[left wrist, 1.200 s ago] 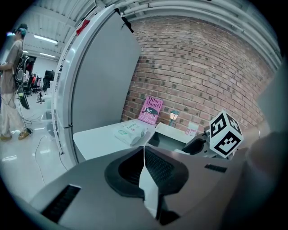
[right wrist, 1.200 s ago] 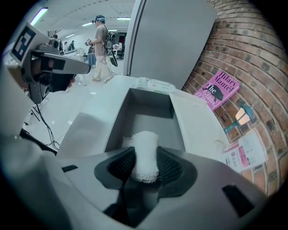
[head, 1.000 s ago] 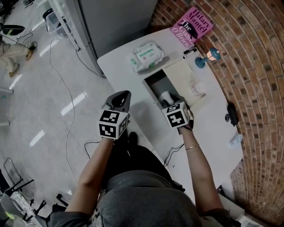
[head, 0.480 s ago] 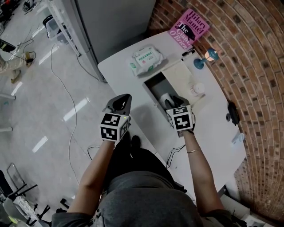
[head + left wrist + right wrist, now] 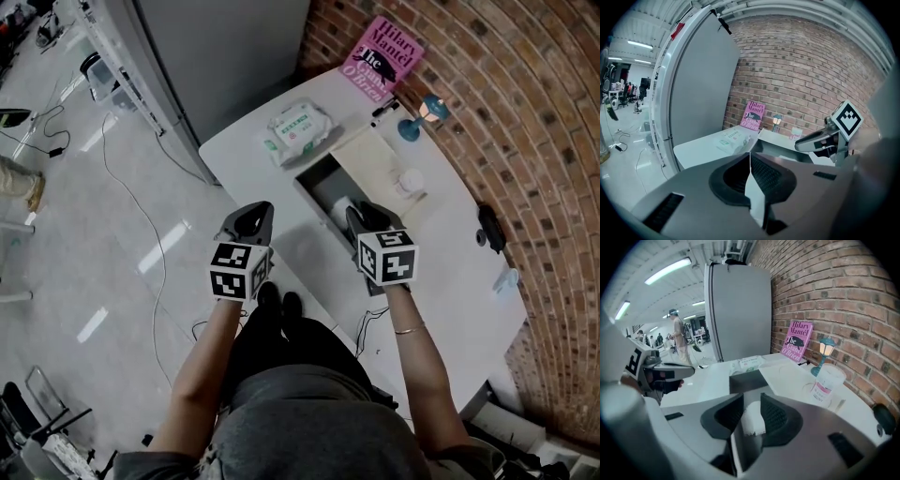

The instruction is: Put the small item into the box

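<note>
An open box (image 5: pixel 310 193) stands on the white table (image 5: pixel 441 272), its lid (image 5: pixel 367 155) folded back to the right. A small white item (image 5: pixel 344 207) lies inside at the near end. My right gripper (image 5: pixel 360 217) hovers just behind that item at the box's near rim. In the right gripper view the white item (image 5: pixel 753 418) shows through the gap of the right gripper (image 5: pixel 751 414). Its jaws are closing, and I see no pad pressing on the item. My left gripper (image 5: pixel 247 223) hangs left of the table, off its edge. It is shut and holds nothing (image 5: pixel 750 161).
A pack of wipes (image 5: pixel 298 127), a pink book (image 5: pixel 380 54), a black marker (image 5: pixel 384 108) and a small blue lamp (image 5: pixel 417 117) sit at the far end. A white cup (image 5: pixel 410 181) stands on the lid. Brick wall runs along the right; a grey cabinet (image 5: pixel 225 56) behind.
My right gripper has drawn back from inside the box toward me, and the white item stays in the box. The left gripper has hardly moved.
</note>
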{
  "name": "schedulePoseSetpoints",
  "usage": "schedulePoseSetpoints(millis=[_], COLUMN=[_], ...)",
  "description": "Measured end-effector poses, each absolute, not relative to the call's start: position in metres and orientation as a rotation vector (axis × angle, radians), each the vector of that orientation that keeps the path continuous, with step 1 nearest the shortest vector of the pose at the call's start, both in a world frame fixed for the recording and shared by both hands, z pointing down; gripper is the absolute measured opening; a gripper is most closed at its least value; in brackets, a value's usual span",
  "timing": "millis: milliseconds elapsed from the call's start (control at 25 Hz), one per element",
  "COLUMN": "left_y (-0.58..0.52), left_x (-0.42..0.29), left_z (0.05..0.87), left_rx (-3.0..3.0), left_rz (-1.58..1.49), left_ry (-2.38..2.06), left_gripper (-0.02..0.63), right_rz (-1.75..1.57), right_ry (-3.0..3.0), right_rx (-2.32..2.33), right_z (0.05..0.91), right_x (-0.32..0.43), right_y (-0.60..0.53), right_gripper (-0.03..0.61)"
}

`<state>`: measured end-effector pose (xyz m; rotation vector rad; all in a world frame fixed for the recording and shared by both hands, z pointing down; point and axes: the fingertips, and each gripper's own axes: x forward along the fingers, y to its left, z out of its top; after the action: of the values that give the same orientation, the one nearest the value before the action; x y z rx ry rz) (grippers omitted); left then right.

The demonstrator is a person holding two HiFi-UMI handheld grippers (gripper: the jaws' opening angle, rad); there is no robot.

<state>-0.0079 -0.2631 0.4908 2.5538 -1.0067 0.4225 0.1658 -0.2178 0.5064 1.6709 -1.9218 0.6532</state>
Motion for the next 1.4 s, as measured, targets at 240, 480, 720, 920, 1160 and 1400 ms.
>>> schedulePoseSetpoints(millis=[240,480,720,920,1160,1400], left_y=[-0.270,-0.277,-0.279,-0.278,-0.281,-0.278], left_x=[-0.009,-0.008,0.001,0.009,0.015,0.023], left_z=[0.482,0.470,0.455,0.446,0.437,0.432], left_rx=[2.574,2.603,2.644,2.670,2.699,2.730], left_rz=[0.423,0.432,0.423,0.425,0.423,0.432], left_ry=[-0.998,-0.993,-0.964,-0.931,-0.908,-0.865], left_gripper=[0.026,0.026,0.026,0.026,0.026,0.026], right_rz=[0.649,0.617,0.663,0.636,0.580,0.574], right_ry=[-1.972,-2.011,-2.070,-2.080,-2.054,-2.043], right_rx=[1.799,1.906,2.004,2.067,2.124,2.184], right_z=[0.476,0.450,0.437,0.425,0.417,0.411], right_x=[0.166,0.165,0.165,0.165,0.173,0.180], right_y=[-0.211,-0.200,-0.187,-0.179,-0.172,-0.163], right_gripper=[0.083,0.059,0.052,0.026,0.006,0.005])
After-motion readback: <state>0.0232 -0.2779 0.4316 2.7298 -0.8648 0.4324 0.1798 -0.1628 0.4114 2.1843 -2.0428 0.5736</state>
